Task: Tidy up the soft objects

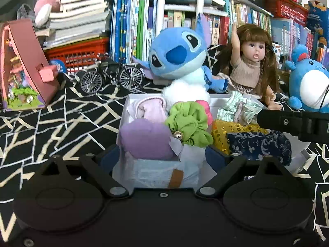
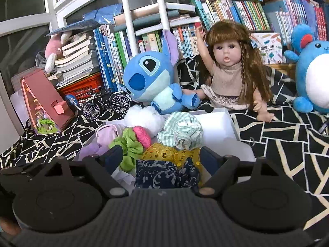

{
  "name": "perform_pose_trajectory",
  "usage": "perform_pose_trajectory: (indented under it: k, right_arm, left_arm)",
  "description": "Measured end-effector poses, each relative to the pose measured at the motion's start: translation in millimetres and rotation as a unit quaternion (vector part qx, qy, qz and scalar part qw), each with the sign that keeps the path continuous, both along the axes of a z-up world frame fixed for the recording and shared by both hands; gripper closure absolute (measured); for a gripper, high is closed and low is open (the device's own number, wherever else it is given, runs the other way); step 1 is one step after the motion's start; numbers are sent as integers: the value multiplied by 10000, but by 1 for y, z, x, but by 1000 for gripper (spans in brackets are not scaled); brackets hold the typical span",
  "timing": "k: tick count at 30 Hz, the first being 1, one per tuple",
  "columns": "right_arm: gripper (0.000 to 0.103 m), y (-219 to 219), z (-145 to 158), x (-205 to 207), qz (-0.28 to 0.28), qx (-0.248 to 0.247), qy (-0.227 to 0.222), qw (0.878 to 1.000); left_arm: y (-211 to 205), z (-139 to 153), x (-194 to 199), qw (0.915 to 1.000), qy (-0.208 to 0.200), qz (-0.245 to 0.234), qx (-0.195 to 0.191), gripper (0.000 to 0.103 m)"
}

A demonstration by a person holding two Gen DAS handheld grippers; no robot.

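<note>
Left gripper (image 1: 162, 154): jaws wide, nothing pressed between them. They straddle the near end of the white box (image 1: 123, 123), with the purple cloth (image 1: 146, 138) and a blue-grey folded piece (image 1: 156, 173) lying in the gap — untouched as far as I can tell.

Right gripper (image 2: 160, 160): jaws also wide, standing either side of the navy patterned cloth (image 2: 162, 174), pads apart from it. Judgement: both grippers stand off the load, so the soft things appear set down rather than held.

Contents of the box, outward from the jaws — green scrunchie (image 1: 189, 123) with a gold bead, pink piece behind it, yellow sequinned cloth (image 2: 164, 154), green striped cloth (image 2: 181, 131), white fluffy ball (image 2: 144, 119) at the far edge. All are packed close and touching (likely grouped to keep the small items in one place).

Surroundings on the black-and-white patterned cover: blue plush toy (image 1: 176, 53) and doll (image 1: 248, 61) just behind the box, a second blue plush (image 2: 312, 72) to the right, model bicycle (image 1: 111, 76), pink toy house (image 1: 22, 65). The plush and doll crowd the far rim; any reach beyond the box risks knocking them.
</note>
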State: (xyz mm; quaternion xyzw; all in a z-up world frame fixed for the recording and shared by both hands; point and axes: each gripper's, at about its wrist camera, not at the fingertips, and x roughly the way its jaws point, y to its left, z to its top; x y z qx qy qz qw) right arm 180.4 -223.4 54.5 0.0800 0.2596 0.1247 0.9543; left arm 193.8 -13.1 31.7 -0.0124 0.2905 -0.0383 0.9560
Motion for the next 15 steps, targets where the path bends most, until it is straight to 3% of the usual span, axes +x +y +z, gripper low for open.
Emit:
perform_pose_trajectory:
  k: [15]
  right_arm:
    - [6,0,23,-43,116,-143,-279,9994]
  left_arm:
    - [10,28,-42,9999,-147,-33,20,7]
